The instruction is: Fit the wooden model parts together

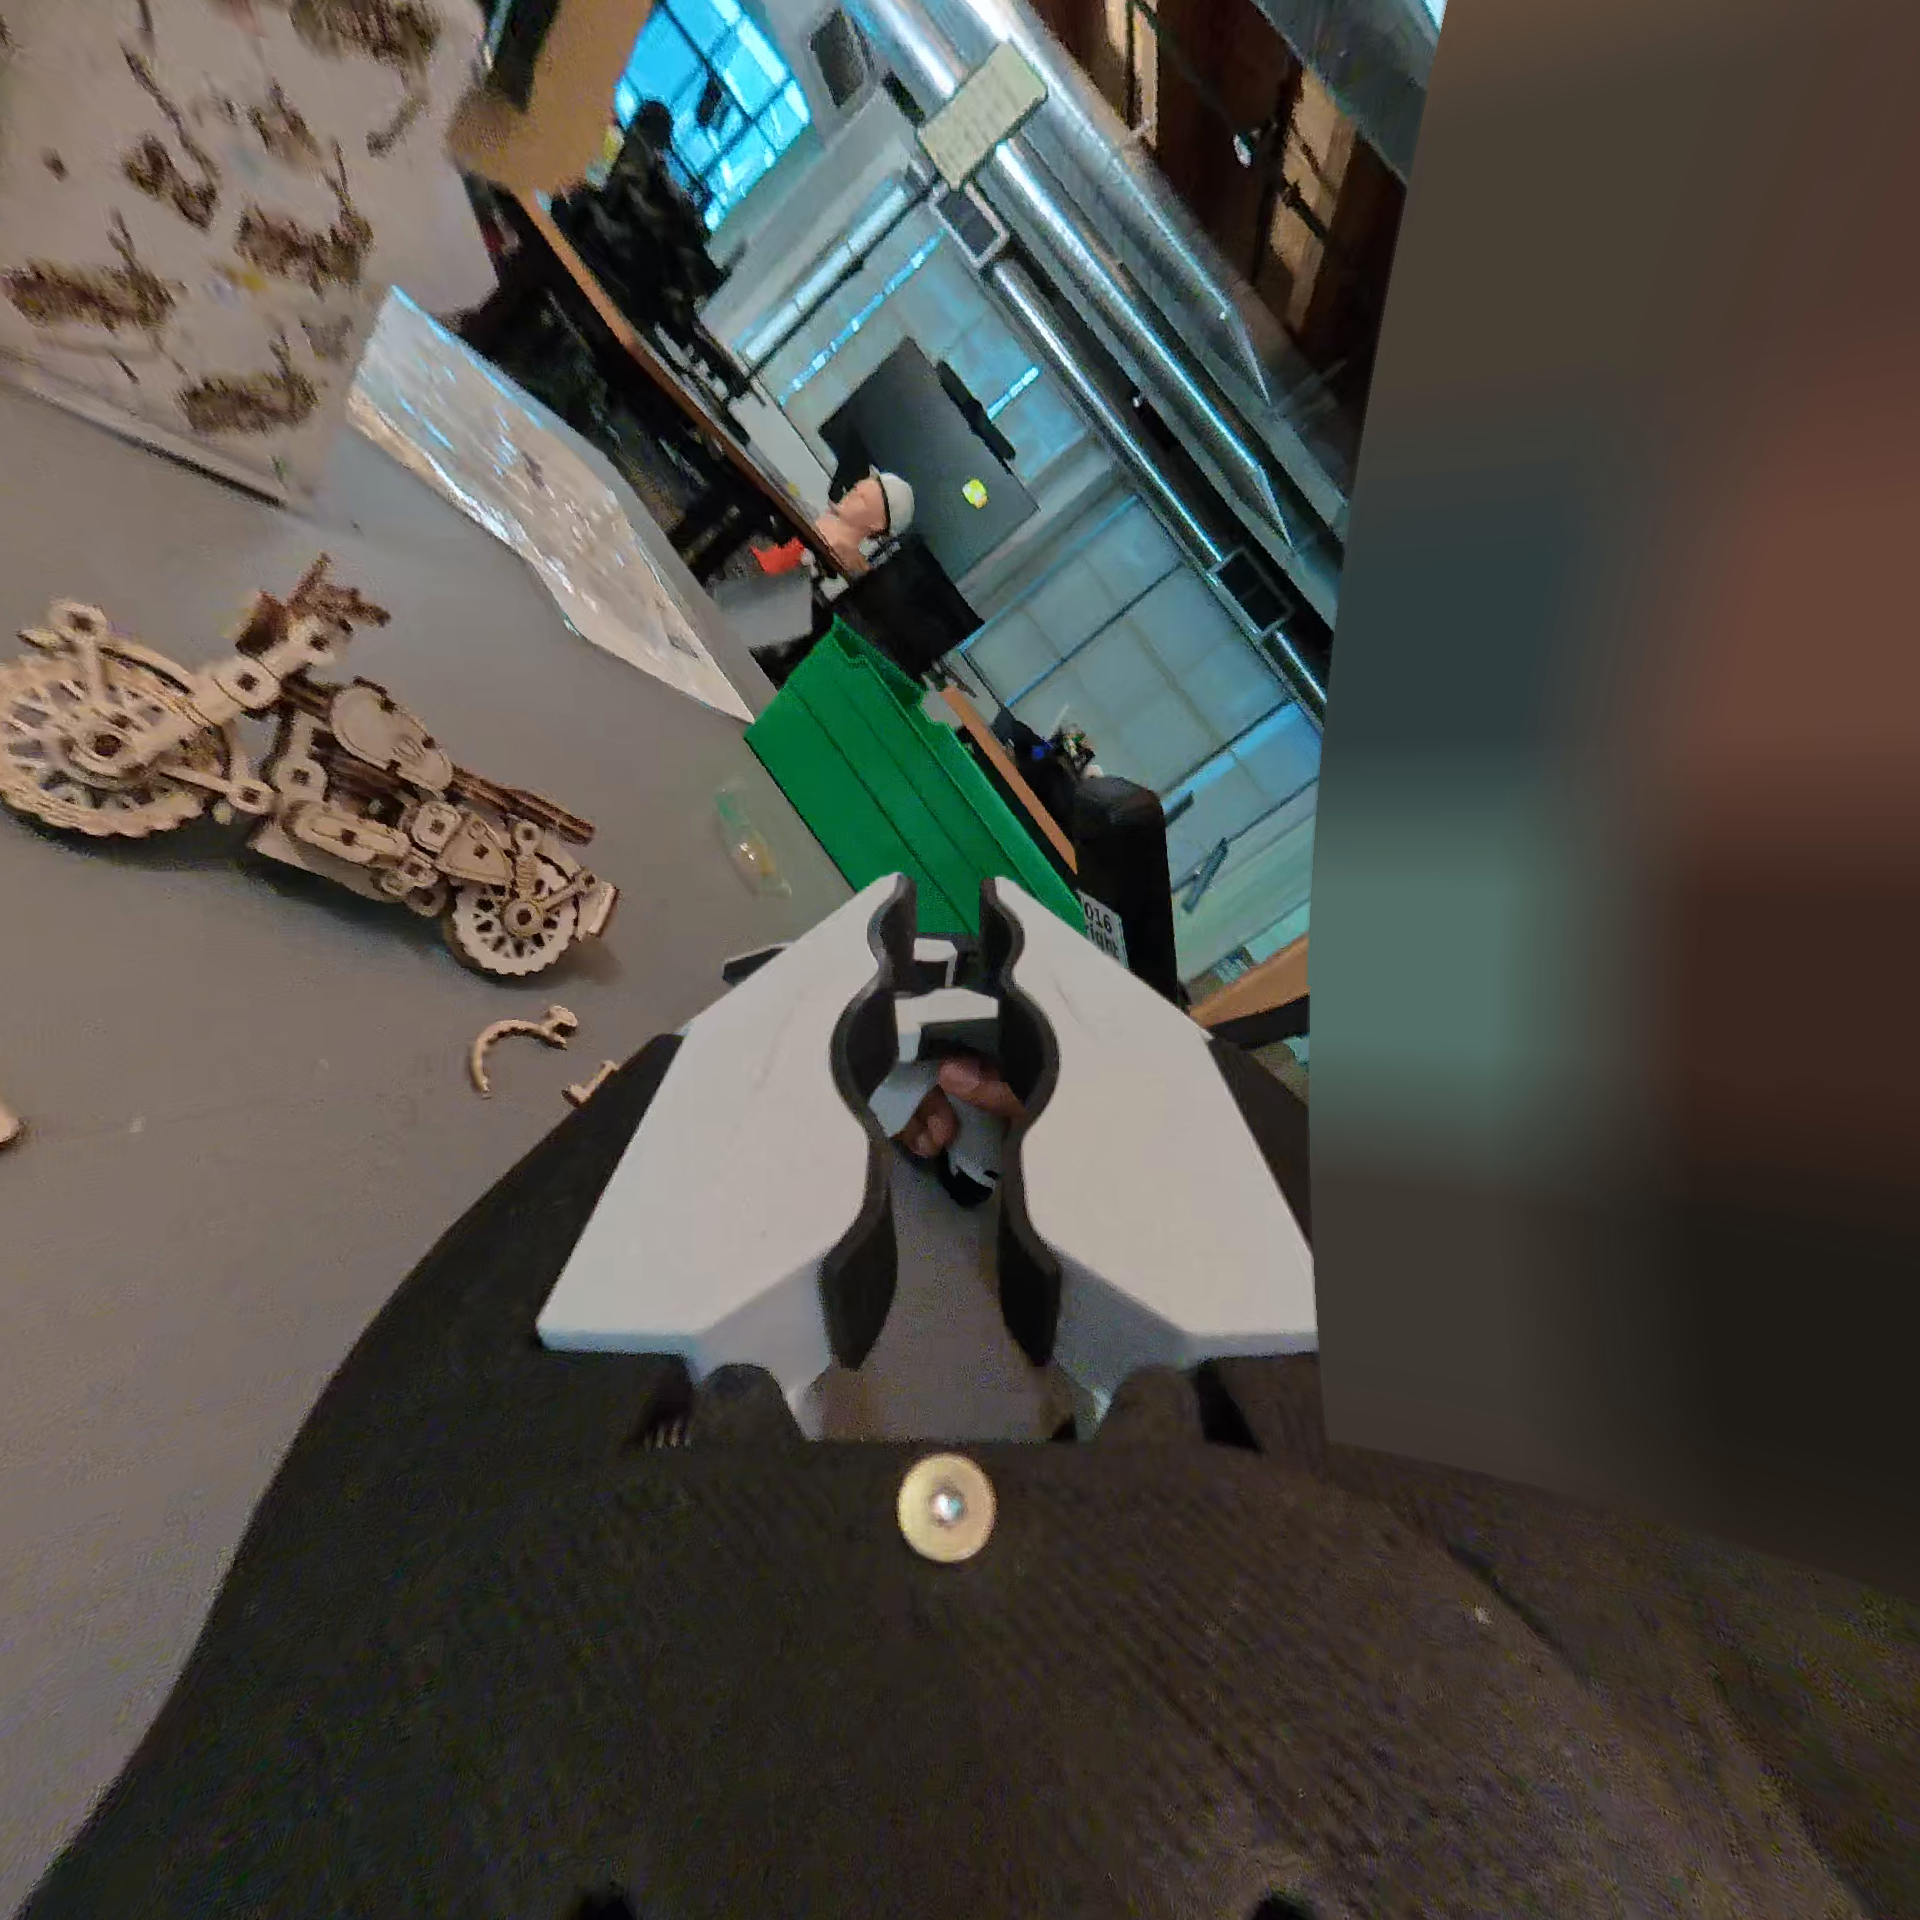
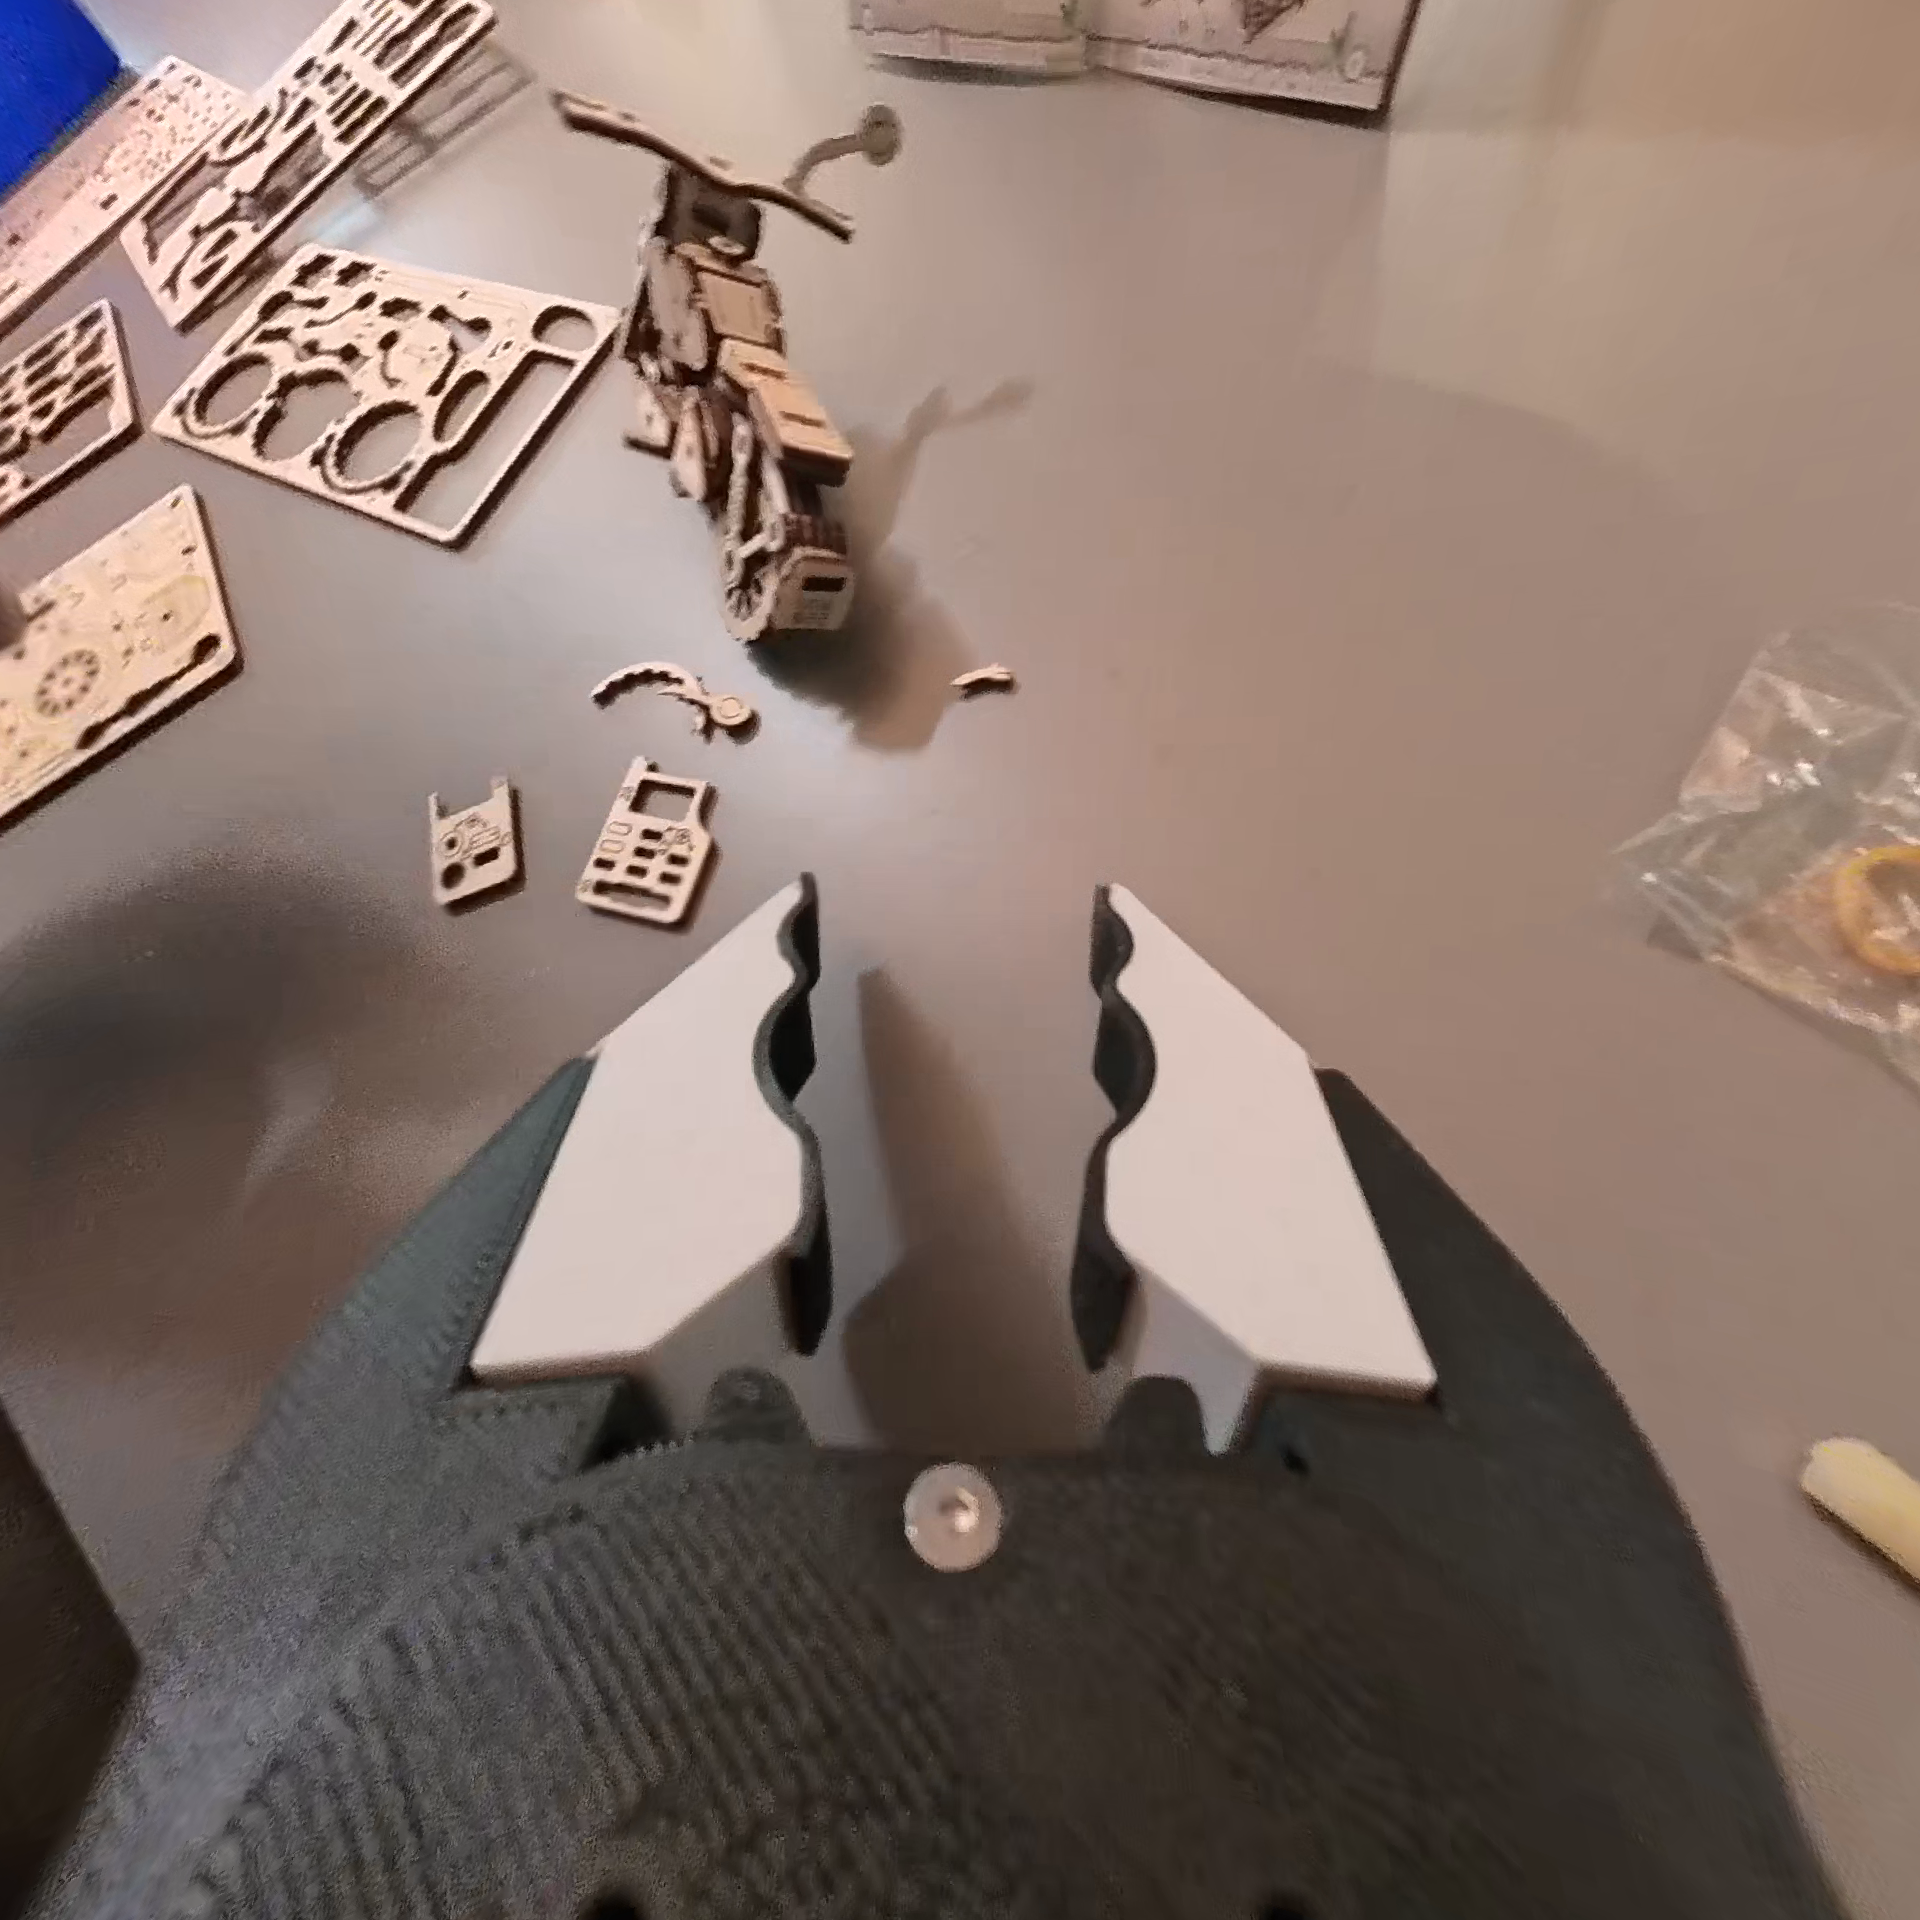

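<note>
one wooden motorcycle model (image 2: pixel 743 384) upright, long axis running away, handlebars far, right gripper (image 2: pixel 954 914) spread, left gripper (image 1: pixel 948 914) narrowly parted, empty

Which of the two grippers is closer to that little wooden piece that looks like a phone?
Right. The right gripper hovers open just beside the phone-shaped piece. The left gripper points away over the table edge, empty.

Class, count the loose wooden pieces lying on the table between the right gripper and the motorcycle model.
4: a toothed curved piece, a small sliver, a small panel and a larger panel just ahead of the left finger. Others may be hidden.
</note>
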Demonstrator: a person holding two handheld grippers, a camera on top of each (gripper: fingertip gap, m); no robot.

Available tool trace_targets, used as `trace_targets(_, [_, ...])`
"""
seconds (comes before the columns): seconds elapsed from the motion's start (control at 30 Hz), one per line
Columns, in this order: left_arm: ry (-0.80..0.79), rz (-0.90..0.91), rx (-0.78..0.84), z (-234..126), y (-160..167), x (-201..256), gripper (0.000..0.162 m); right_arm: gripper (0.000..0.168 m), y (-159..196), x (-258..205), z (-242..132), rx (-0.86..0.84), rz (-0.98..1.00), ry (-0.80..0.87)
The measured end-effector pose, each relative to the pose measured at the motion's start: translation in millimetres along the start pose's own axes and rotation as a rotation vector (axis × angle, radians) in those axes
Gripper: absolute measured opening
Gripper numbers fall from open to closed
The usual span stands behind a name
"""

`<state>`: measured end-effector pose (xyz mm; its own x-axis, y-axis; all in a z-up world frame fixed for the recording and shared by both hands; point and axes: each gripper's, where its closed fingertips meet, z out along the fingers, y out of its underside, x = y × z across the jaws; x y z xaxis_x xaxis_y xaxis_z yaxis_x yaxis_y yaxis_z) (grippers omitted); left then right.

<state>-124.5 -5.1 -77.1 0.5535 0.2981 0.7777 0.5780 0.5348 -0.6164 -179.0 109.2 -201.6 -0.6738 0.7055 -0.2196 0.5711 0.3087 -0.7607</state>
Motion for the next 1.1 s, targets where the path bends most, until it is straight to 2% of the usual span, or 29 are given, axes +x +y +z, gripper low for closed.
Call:
trace_targets(0.07, [-0.049, 0.057, 0.050, -19, -7, 1, 0.011, 0.057, -3, -6, -3, 0.029, -0.043, -0.010])
trace_targets(0.17, [-0.197, 0.193, 0.112, -58, -13, -9, 0.017, 0.056, -10, -8, -11, 0.094, -0.069, -0.002])
trace_targets(0.27, [-0.398, 0.330, 0.072, -93, -10, -23, 0.022, 0.053, -14, -9, -15, 0.129, -0.067, -0.009])
trace_targets(0.47, [-0.627, 0.612, 0.015, -122, -4, -33, 0.031, 0.051, -24, -28, -16, 0.187, 0.006, -0.109])
trace_targets(0.63, [-0.620, 0.492, 0.029, -126, 2, -43, 0.044, 0.053, -25, -40, -9, 0.176, -0.044, -0.121])
trace_targets(0.73, [-0.631, 0.442, 0.090, -130, -5, -44, 0.046, 0.053, -32, -51, -6, 0.211, -0.153, -0.089])
trace_targets(0.8, [-0.641, 0.432, 0.105, -131, -7, -46, 0.046, 0.054, -42, -74, 0, 0.224, -0.208, -0.131])
trace_targets(0.9, [-0.637, 0.425, 0.099, -129, -5, -50, 0.045, 0.073, -50, -124, 17, 0.123, -0.300, -0.271])
trace_targets(1.0, [-0.625, 0.439, 0.087, -127, -5, -54, 0.043, 0.104, -57, -162, 49, -0.022, -0.484, -0.331])
trace_targets(1.1, [-0.607, 0.413, 0.096, -124, -9, -58, 0.042, 0.115, -78, -179, 89, -0.088, -0.693, -0.304])
